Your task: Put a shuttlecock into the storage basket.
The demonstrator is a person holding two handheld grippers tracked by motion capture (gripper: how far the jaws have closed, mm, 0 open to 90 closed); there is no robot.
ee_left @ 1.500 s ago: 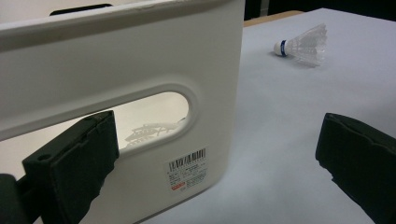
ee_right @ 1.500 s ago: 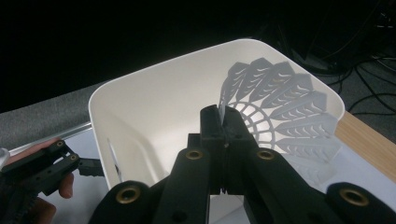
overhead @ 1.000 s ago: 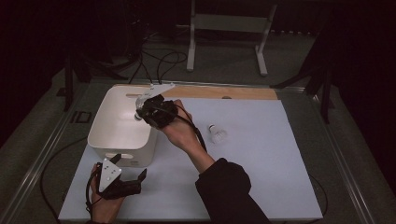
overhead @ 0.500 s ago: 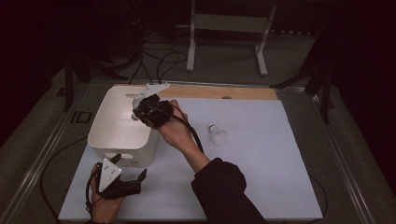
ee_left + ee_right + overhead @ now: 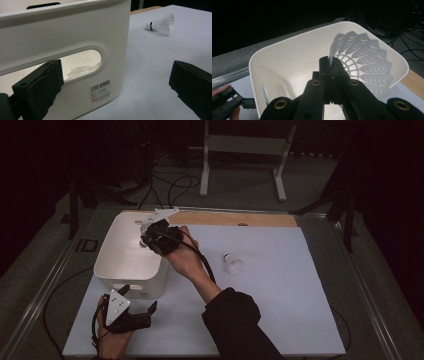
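Two shuttlecocks in play: one white plastic shuttlecock pinched by its skirt edge in the right tongs, held over the open white bin. Seen from above as a pale spot at the right tongs, above the bin, near its far right corner. Jaws shut tight on the thin skirt, feather-shaped ribs fanned out to the right of them. Second shuttlecock lying on its side on the white table, well apart from the bin, to its right; also visible past the bin's corner, blue band at the cork. Left tongs low on the table just in front of the bin's near wall, jaws spread wide, gripping nothing. Near wall with its oval handle cut-out and a barcode label between those jaws, not pressed by either. Wooden strip along the table's far edge.
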